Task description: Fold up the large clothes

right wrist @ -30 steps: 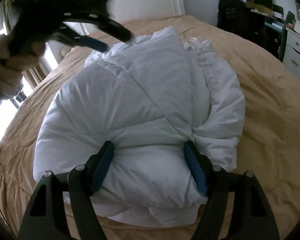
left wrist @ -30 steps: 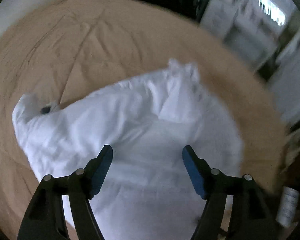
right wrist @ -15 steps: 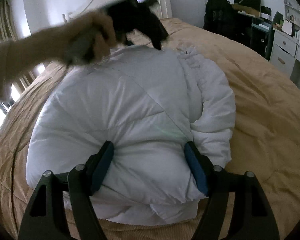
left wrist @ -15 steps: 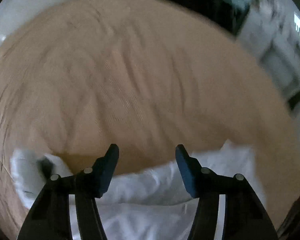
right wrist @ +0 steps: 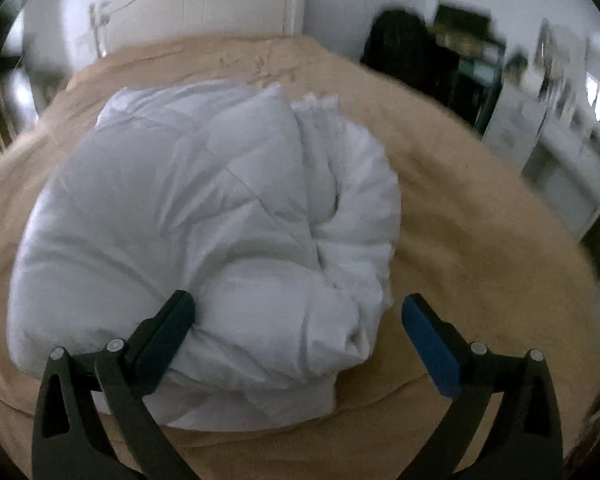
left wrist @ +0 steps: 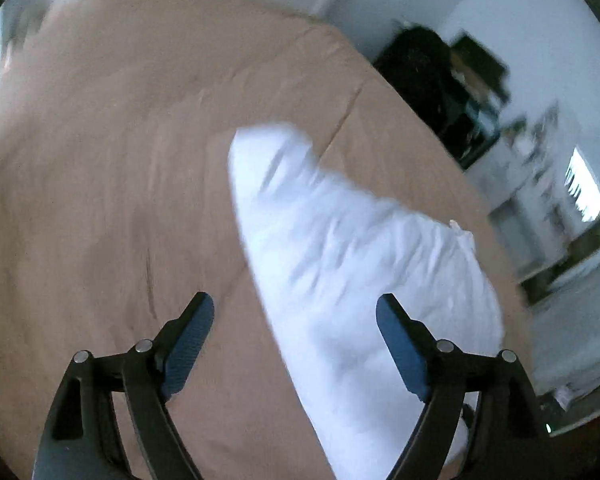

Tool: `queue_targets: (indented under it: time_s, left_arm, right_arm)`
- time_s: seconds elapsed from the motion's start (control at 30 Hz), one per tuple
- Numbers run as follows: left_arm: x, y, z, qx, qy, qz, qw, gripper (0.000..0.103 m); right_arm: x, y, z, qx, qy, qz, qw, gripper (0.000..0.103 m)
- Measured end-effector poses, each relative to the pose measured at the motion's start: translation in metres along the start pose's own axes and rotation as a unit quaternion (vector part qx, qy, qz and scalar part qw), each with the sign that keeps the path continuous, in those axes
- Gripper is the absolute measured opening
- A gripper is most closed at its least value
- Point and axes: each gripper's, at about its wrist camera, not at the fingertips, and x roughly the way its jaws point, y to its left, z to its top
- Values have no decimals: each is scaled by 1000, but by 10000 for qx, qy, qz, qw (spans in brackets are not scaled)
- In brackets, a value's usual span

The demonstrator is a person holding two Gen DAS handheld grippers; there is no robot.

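Observation:
A white puffy padded garment (right wrist: 204,232) lies folded into a thick bundle on the tan bed cover (right wrist: 480,240). My right gripper (right wrist: 296,328) is open and empty, just above the bundle's near edge, with its left finger over the fabric. In the left wrist view the same garment (left wrist: 360,272) shows blurred, to the right of centre. My left gripper (left wrist: 296,328) is open and empty, above the bed (left wrist: 112,184) at the garment's left edge.
A white headboard (right wrist: 196,4) stands at the far end of the bed. A dark bag and shelves (right wrist: 428,56) and white drawers (right wrist: 552,148) stand to the right, beyond the bed's edge. Bare tan cover (left wrist: 100,120) lies left of the garment.
The left gripper has swung away from over the garment and left the right wrist view; it now looks along the bed's left side. The right gripper has opened wider and shifted slightly right.

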Motion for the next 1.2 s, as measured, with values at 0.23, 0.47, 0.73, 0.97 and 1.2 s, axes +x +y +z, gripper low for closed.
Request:
queue_targets:
  time_s: [0.23, 0.47, 0.73, 0.97, 1.2]
  left_arm:
    - [103, 60, -31, -1687, 633, -2140, 9601, 86]
    - [161, 22, -14, -1461, 744, -2778, 9465, 103]
    - [124, 2, 16, -1053, 494, -2792, 9532, 77]
    - [17, 64, 60, -907, -369, -2265, 9691, 77]
    - [41, 175, 22, -2153, 36, -1446, 9658, 90]
  right_arm:
    - [69, -80, -37, 2889, 1482, 3029, 8960, 103]
    - [87, -81, -27, 2727, 1511, 3526, 8823, 103]
    - [70, -64, 0, 2683, 1177, 3813, 8768, 88]
    - [60, 28, 51, 1992, 1062, 4589, 8593, 86]
    - [146, 114, 19, 1921, 2081, 4844, 8277, 87]
